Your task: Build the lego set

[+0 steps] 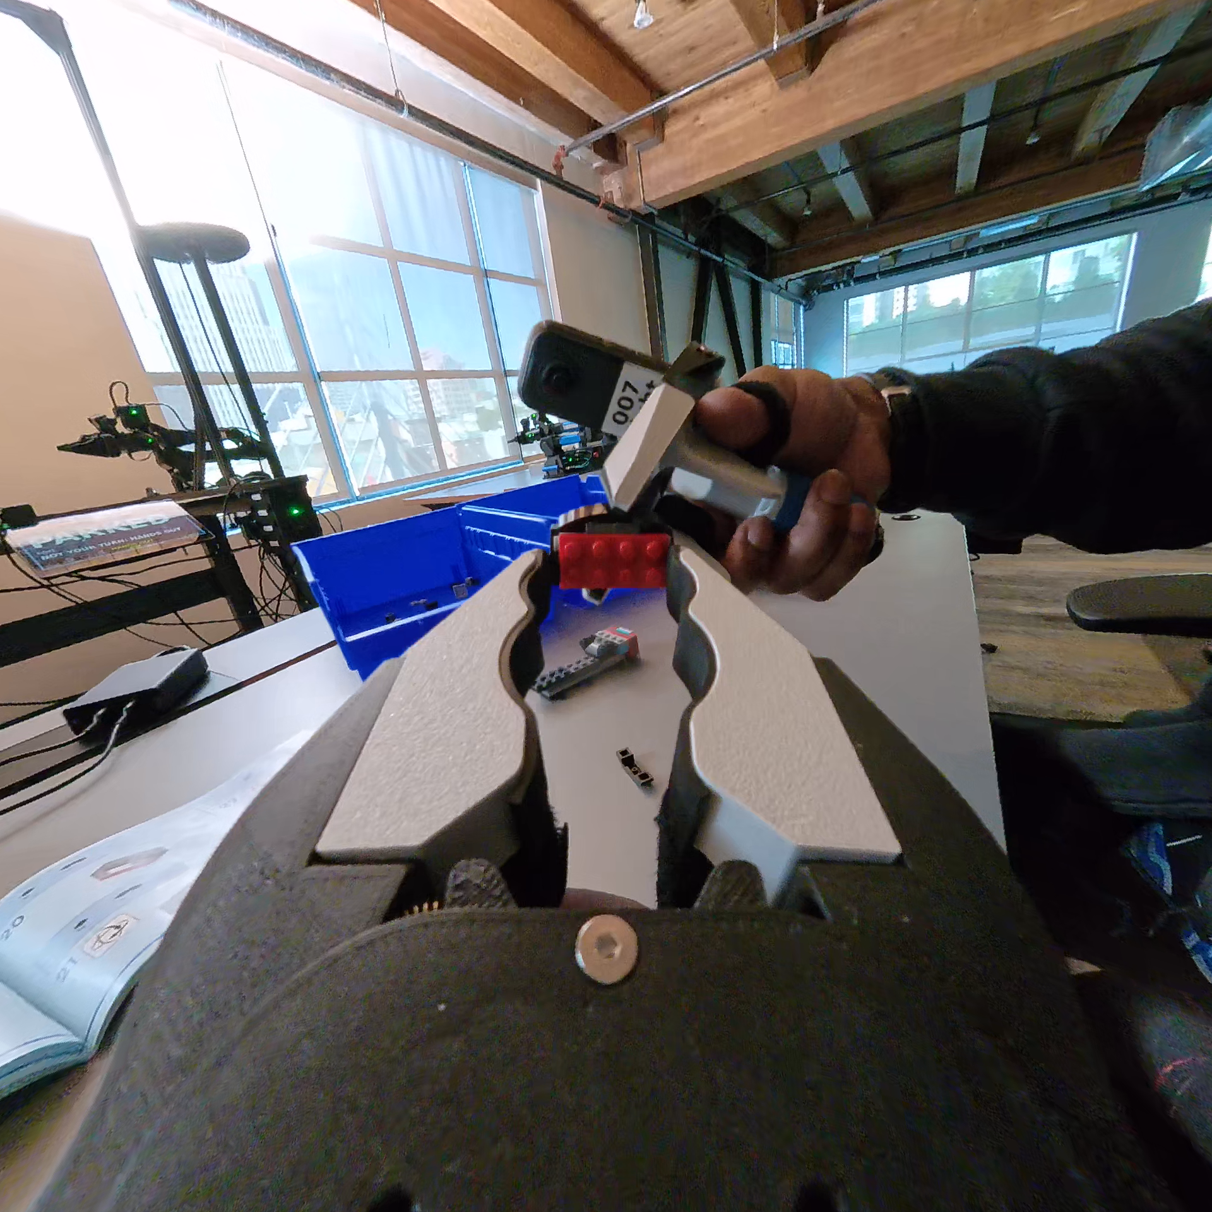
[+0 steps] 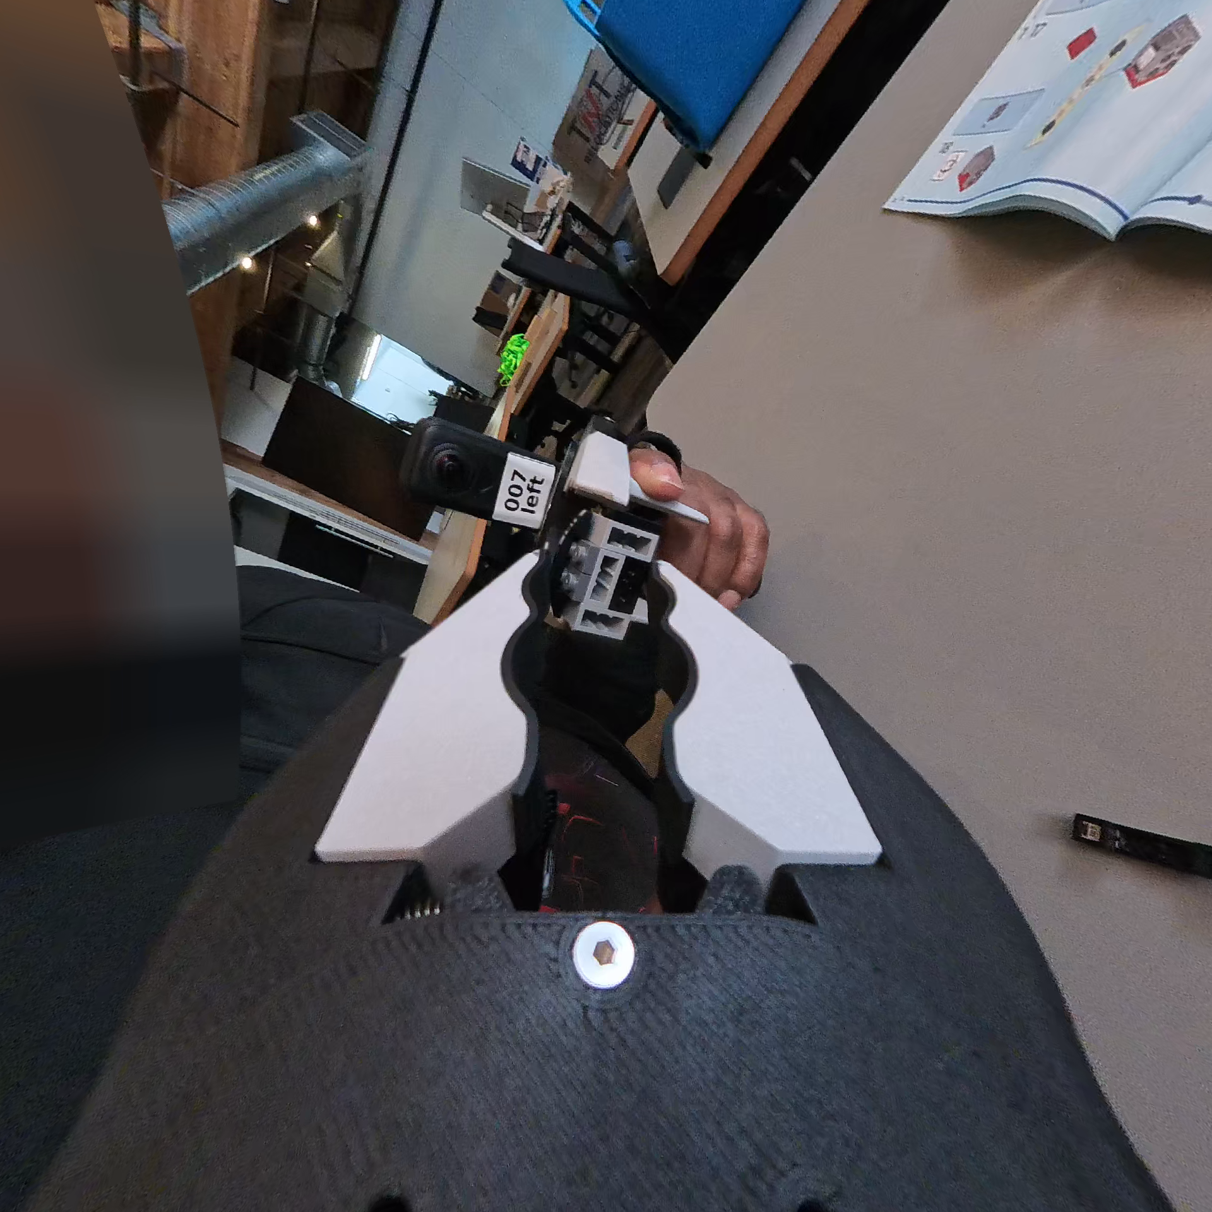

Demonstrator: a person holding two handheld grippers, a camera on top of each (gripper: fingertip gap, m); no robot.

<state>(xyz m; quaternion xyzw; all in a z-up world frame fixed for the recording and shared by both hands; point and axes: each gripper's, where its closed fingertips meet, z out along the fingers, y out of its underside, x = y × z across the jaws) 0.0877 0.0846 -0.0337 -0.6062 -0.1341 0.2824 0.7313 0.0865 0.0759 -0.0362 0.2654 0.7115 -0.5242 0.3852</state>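
The left tool [image 1: 606, 564] pinches a red brick [image 1: 613, 559] at its tips, raised above the worktop [image 1: 852, 610]. The right tool [image 2: 600, 577] grips a grey block [image 2: 613, 580] pressed against that brick. A half-built model [image 1: 590, 659] lies on the worktop near the blue bin [image 1: 387, 577]

Left gripper [image 1: 606, 569]: fingers [image 1: 433, 708] matt grey plastic w/ fine grainy texture; body [image 1: 590, 1082] rough black printed plastic, shiny metal screw [image 1: 606, 949] set in it. Red brick [image 1: 613, 559] betw. tips is glossy smooth plastic. Right gripper [image 2: 593, 577]: same matt grey fingers [image 2: 446, 734], ribbed black body, grips grey plastic piece [image 2: 613, 580], semi-gloss. Tabletop [image 1: 852, 629] smooth matt grey. Blue bin [image 1: 393, 577] at far edge: glossy plastic. Booklet [image 1: 85, 918] at left edge: satin paper. Ceiling beams [image 1: 820, 92] bare wood. Sleeve [image 1: 1049, 420] dark cloth.
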